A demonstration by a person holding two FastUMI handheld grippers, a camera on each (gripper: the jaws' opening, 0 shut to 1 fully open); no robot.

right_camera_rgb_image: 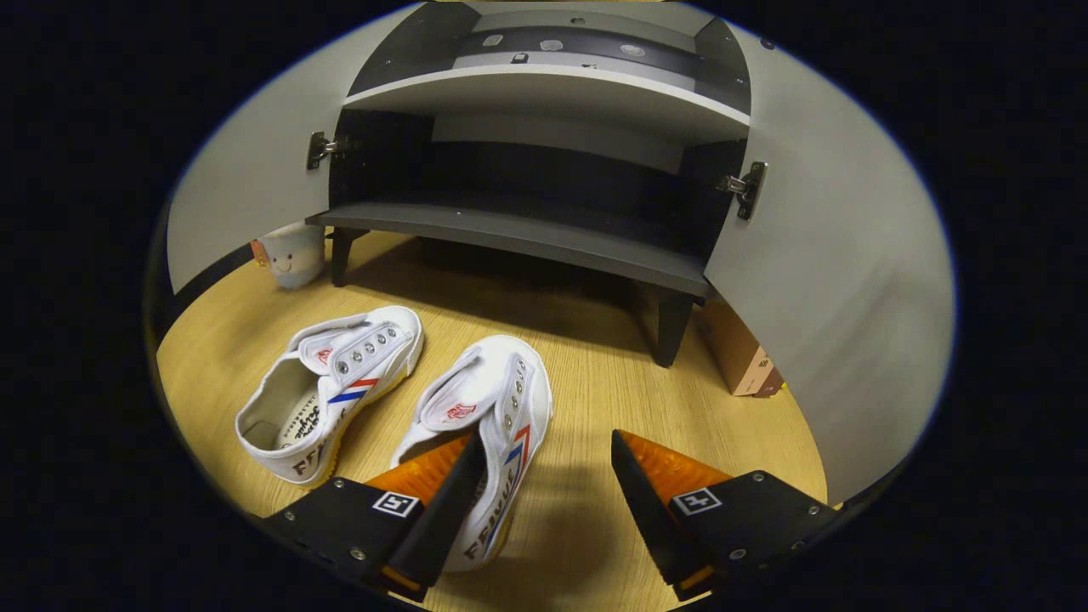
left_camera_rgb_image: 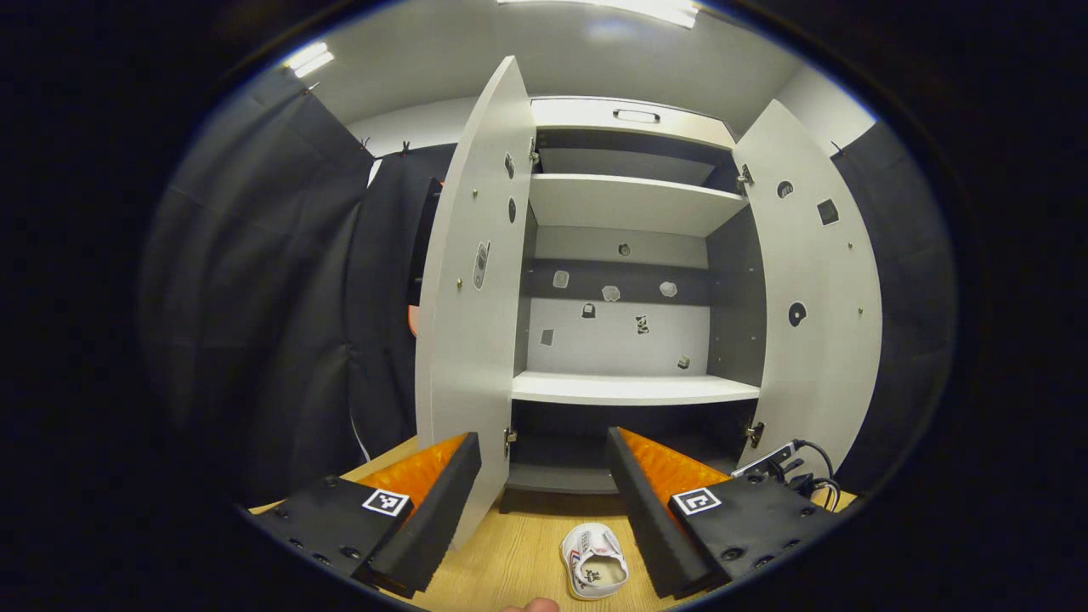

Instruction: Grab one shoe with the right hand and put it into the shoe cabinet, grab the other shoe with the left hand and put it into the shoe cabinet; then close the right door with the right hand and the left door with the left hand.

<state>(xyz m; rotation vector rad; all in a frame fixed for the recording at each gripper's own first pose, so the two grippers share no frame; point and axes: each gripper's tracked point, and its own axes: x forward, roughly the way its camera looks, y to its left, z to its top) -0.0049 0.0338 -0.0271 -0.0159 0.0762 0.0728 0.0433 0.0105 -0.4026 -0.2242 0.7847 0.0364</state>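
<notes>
Spread apart and holding nothing, the right gripper [right_camera_rgb_image: 540, 501] hangs low over the wooden floor [right_camera_rgb_image: 612, 399] in the right gripper view, its left finger overlapping the heel end of the nearer shoe [right_camera_rgb_image: 493, 416]. That shoe is a white canvas sneaker with metal eyelets, its tongue folded open, a red and blue stripe on its side and dark lettering near the heel; its toe points toward the shoe cabinet [right_camera_rgb_image: 510, 229]. The second shoe [right_camera_rgb_image: 327, 387], of the same make, lies just beside it toward the left door [right_camera_rgb_image: 246, 170], heel opening facing the camera. Both doors stand wide open, the right door [right_camera_rgb_image: 841, 280] close by. In the left gripper view the left gripper [left_camera_rgb_image: 544, 501] is also open and empty, raised before the cabinet's pale shelves [left_camera_rgb_image: 633, 388]; one shoe [left_camera_rgb_image: 593, 559] lies on the floor between its fingers.
</notes>
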